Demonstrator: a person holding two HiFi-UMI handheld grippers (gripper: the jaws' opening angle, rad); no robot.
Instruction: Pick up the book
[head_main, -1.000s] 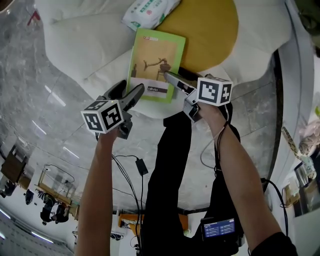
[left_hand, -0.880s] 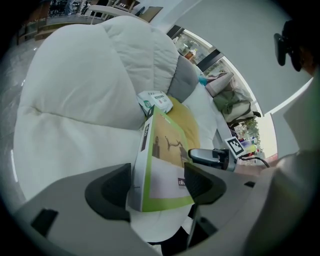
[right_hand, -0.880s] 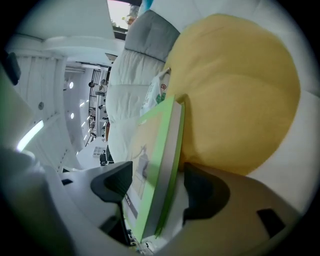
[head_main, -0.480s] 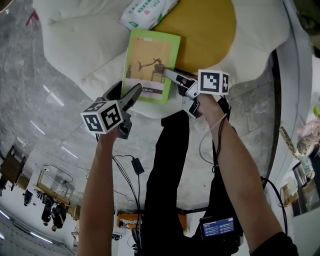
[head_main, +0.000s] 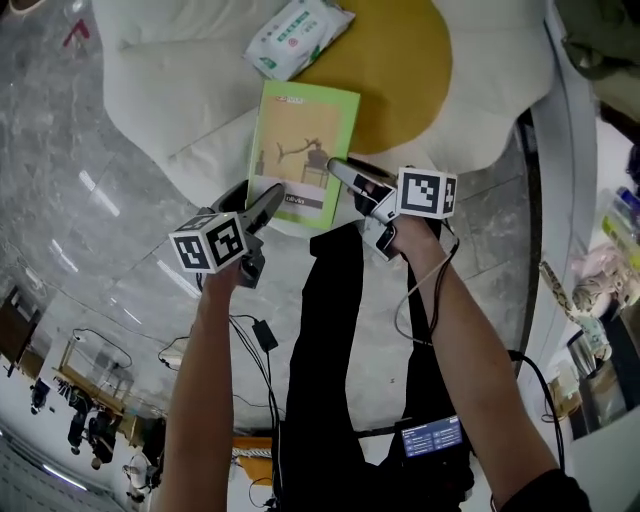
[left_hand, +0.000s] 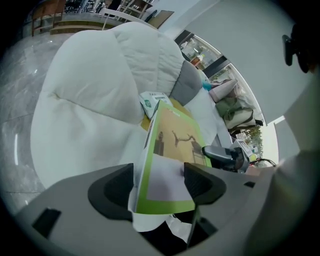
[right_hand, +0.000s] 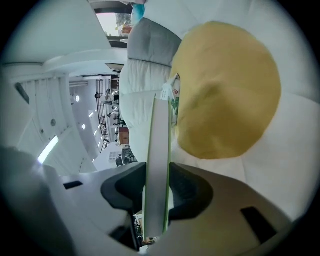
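The green book (head_main: 300, 140) with a tan cover picture lies tilted against the white cushioned seat (head_main: 170, 80). My right gripper (head_main: 338, 168) holds the book's right edge; its jaws are closing, and in the right gripper view both pads touch the thin book (right_hand: 159, 150) seen edge-on between them at my right gripper (right_hand: 157, 192). My left gripper (head_main: 265, 200) is at the book's lower left corner. In the left gripper view the book (left_hand: 172, 150) rises between the wide-set jaws of my left gripper (left_hand: 159, 182), its cover facing the camera, with no clear squeeze.
A round yellow cushion (head_main: 400, 60) lies under the book's far right corner. A white-and-green wipes pack (head_main: 298, 35) sits just beyond the book. Grey marble floor (head_main: 90, 220) surrounds the seat, with a black cable and adapter (head_main: 262, 335) near the person's dark trousers.
The right gripper's jaws have closed onto the book's right edge and that side has risen off the seat. The left gripper has stayed at the lower left corner.
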